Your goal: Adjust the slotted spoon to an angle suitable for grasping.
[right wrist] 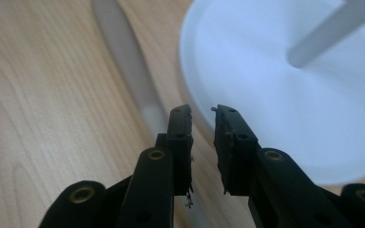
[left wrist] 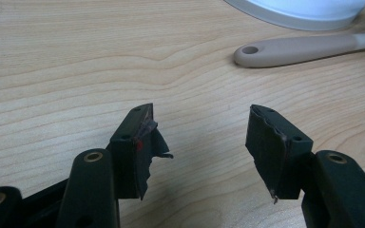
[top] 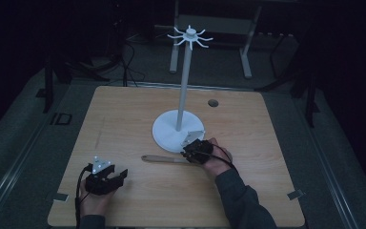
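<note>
Desk (top: 124, 119): pale wood grain, lit dimly; small dark round hole near its far edge.
Stand (top: 178, 131): white round base mid-desk, thin upright pole, ring of hooks on top.
Utensil (top: 164, 158): beige handle with a hanging hole at its end, lying flat just in front of the stand's base; its far end runs under my right tool.
My left tool (left wrist: 200, 142): low over bare desk at the near left, jaws spread wide, nothing between them; torn padding on both pads.
My right tool (right wrist: 203, 137): beside the base's near edge, jaws a narrow gap apart, pinching nothing I can see.
</note>
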{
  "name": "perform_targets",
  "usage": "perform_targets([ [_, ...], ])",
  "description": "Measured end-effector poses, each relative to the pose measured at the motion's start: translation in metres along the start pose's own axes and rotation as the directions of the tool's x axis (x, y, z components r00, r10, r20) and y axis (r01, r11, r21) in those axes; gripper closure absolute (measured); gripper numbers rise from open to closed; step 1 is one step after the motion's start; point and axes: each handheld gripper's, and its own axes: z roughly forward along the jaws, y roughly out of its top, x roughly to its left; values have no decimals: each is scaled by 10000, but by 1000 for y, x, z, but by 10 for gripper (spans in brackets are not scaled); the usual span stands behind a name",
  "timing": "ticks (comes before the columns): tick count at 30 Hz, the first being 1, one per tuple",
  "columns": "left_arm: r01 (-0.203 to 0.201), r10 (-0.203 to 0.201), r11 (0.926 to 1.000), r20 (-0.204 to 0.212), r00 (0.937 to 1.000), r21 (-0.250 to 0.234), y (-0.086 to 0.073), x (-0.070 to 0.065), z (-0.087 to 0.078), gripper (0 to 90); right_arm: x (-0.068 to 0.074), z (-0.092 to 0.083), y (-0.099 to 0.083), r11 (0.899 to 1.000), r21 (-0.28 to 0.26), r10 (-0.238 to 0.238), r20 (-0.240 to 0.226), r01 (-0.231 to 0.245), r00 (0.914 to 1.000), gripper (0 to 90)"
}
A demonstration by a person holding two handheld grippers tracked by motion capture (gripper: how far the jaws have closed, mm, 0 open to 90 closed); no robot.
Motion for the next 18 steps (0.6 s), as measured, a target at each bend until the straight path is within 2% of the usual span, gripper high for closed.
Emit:
perform_targets([
  [4,-2,2,10000,3,10000,-4,0,0,0,433,4,11,2,9999,108,-74,-413,78,9991,739],
  [8,-20,20,10000,13,10000,9,0,0,0,433,5,18,3,9997,230,60,-709,-44,9975,720],
  [11,-13,13,10000,-4,10000,6,0,0,0,433,6,28,7,9998,212,89,-1286,-62,9917,696],
  [18,-15,15,10000,1,10000,4,0,1,0,433,10,41,13,9989,471,39,-1693,41,9856,690],
])
